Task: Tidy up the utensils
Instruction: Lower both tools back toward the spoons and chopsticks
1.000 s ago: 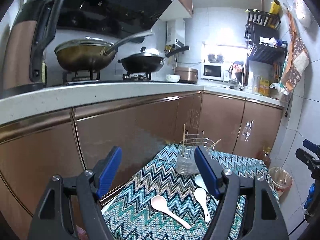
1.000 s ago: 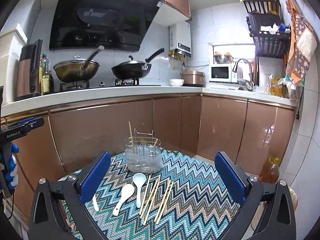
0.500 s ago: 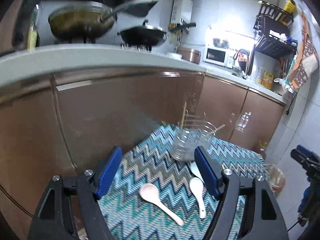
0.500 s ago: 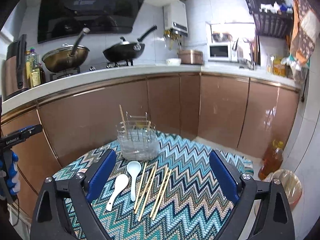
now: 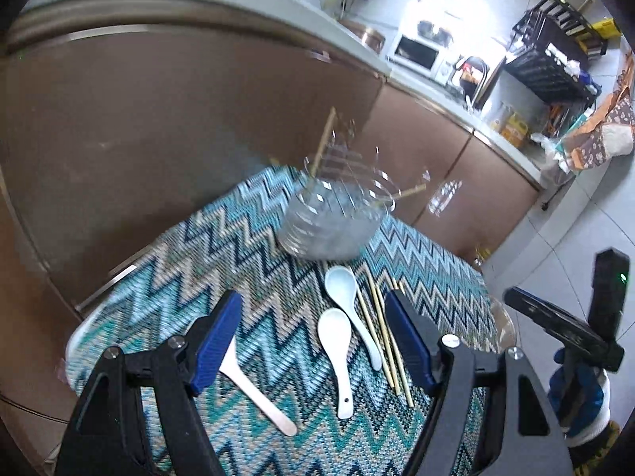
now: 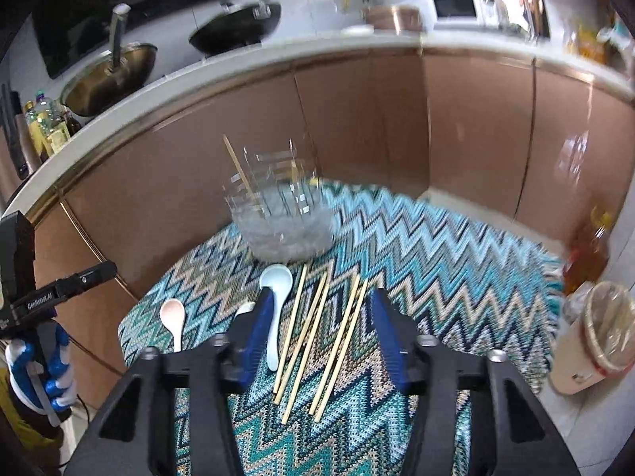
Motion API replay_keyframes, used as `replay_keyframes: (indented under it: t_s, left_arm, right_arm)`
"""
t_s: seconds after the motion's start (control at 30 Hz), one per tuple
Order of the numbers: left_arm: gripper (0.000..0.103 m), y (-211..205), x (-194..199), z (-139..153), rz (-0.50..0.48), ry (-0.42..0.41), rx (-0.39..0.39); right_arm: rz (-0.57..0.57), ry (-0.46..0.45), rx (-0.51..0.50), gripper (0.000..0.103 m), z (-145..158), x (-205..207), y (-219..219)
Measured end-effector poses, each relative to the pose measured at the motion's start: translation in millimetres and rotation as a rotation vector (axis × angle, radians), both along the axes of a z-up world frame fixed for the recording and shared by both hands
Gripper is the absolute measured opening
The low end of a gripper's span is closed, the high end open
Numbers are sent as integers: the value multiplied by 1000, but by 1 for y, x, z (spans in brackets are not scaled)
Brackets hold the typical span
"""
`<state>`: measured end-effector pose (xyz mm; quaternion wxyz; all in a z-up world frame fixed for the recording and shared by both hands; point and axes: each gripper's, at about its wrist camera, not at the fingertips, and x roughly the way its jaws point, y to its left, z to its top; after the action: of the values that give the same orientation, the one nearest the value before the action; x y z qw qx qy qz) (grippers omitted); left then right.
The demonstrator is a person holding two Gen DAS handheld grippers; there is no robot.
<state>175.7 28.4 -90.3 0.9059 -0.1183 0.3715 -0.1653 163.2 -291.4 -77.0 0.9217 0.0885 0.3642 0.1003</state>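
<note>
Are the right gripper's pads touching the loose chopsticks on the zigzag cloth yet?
Apart. In the right wrist view the right gripper, its jaws just closing, frames the chopsticks, with patterned cloth visible between each blue pad and the nearest stick.

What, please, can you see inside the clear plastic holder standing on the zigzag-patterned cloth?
The clear plastic holder has one wooden chopstick leaning out on its left; the left wrist view shows a second stick poking over its rim. Motion blur hides whatever else lies inside.

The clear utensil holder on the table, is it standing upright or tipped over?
Upright. The clear holder stands on its base on the zigzag tablecloth, open top up, with one chopstick leaning inside it.
</note>
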Motion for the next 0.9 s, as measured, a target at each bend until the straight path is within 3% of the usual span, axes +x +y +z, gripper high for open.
replay_keyframes:
  t_s: [0.07, 0.17, 0.43, 0.7, 0.9]
  left_arm:
    - [73, -9, 9, -9, -18, 32, 9]
    - [73, -22, 22, -20, -52, 74, 18]
    - [70, -56, 64, -61, -140, 236, 62]
    - [56, -64, 94, -101, -180, 372, 49]
    - [42, -64, 104, -112, -198, 413, 38]
  right_arm:
    - [20, 66, 26, 30, -14, 21, -1]
    - [37, 175, 77, 21, -40, 54, -6]
    - [59, 347, 89, 20, -89, 116, -5]
    - [74, 434, 94, 20, -113, 145, -6]
    - [75, 457, 84, 20, -118, 156, -8]
